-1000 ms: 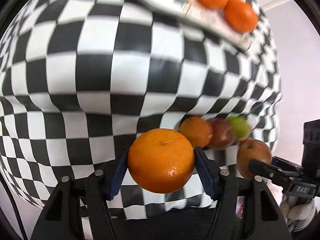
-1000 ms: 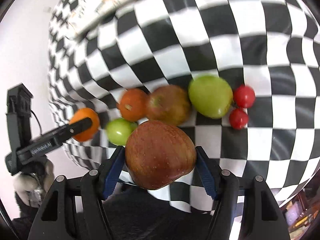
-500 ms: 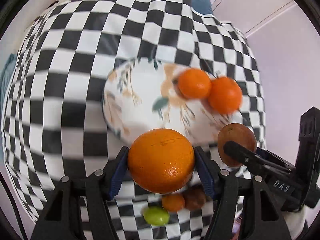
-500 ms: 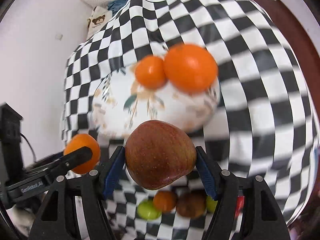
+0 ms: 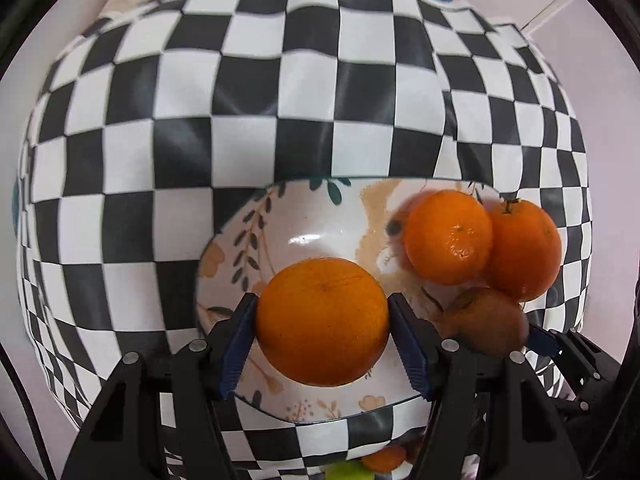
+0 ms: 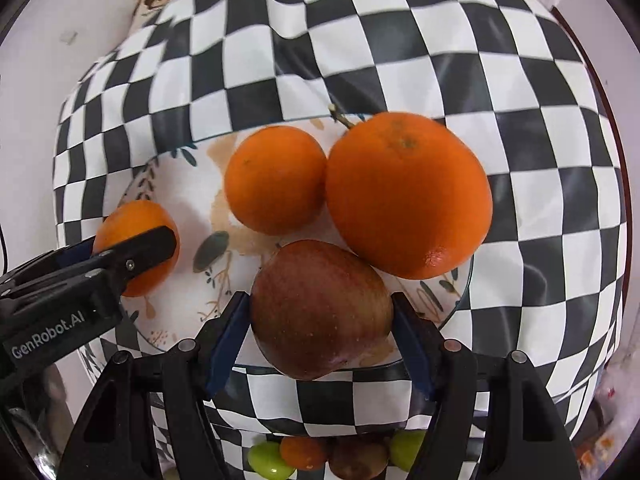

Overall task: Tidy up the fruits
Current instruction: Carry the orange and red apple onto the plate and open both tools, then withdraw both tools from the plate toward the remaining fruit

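Your left gripper [image 5: 322, 338] clamps an orange [image 5: 322, 322] over the floral plate's [image 5: 256, 240] bare left side, while your right gripper [image 6: 320, 334] clamps a red apple [image 6: 320, 308] above its near rim.

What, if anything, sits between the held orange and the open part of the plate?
Nothing visible. The left gripper holds the orange over bare plate; the two oranges already there sit off to its right.

At about eight o'clock in my right wrist view, my left gripper [image 6: 136, 250] carries white lettering on its black side: "GenRobot.AI". Nothing else is readable.
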The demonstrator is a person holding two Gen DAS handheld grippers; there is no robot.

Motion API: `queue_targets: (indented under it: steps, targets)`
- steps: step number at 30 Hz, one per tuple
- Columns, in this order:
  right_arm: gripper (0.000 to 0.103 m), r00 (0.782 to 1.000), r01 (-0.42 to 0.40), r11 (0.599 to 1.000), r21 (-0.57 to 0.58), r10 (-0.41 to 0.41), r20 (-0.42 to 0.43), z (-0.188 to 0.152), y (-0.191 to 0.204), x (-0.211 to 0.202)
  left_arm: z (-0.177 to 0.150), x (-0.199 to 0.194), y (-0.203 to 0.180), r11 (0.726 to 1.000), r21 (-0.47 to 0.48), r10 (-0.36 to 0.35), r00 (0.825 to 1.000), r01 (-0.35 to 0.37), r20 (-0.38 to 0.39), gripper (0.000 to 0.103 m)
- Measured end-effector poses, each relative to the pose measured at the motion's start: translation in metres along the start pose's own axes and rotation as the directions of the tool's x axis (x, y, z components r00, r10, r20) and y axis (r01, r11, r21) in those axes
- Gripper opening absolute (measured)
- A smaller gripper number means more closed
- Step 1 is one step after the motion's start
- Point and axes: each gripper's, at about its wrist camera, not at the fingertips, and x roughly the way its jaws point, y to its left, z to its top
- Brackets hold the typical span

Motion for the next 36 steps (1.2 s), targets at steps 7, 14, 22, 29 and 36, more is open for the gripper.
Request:
queue_targets:
  steps: [7,14,22,29,36]
  targets:
    - [0.092,1.000,-0.014,0.999,0.030,0.014,-0.008,0.012,-0.005,-0.011,0.004,0.006,0.007,1.000,-0.023,0.003,1.000,-0.003,-0.017,0.097]
    - [0.093,1.000,0.003,1.000,0.017,-0.003,0.005,0.006,-0.012,-0.028,-0.005,-0.025,0.022,0.999,-0.042,0.014,0.998,-0.011,0.067,0.102]
    - [0.093,0.998,0.053,0.998,-0.015,-0.052,0.043,-0.025,-0.018,-0.039,-0.054,-0.050,0.035,0.997,-0.051,0.067,0.988,-0.060,0.139,0.102]
    - [0.093,0.991,0.079,0.995,-0.055,-0.073,0.108,-0.060,-0.017,-0.061,-0.106,-0.079,0.031,0.992,-0.054,0.122,0.965,-0.112,0.232,0.102]
    - [0.093,0.979,0.100,0.991,-0.091,-0.081,0.189,-0.088,-0.009,-0.098,-0.136,-0.099,0.029,0.993,-0.091,0.099,0.950,-0.075,0.297,0.102]
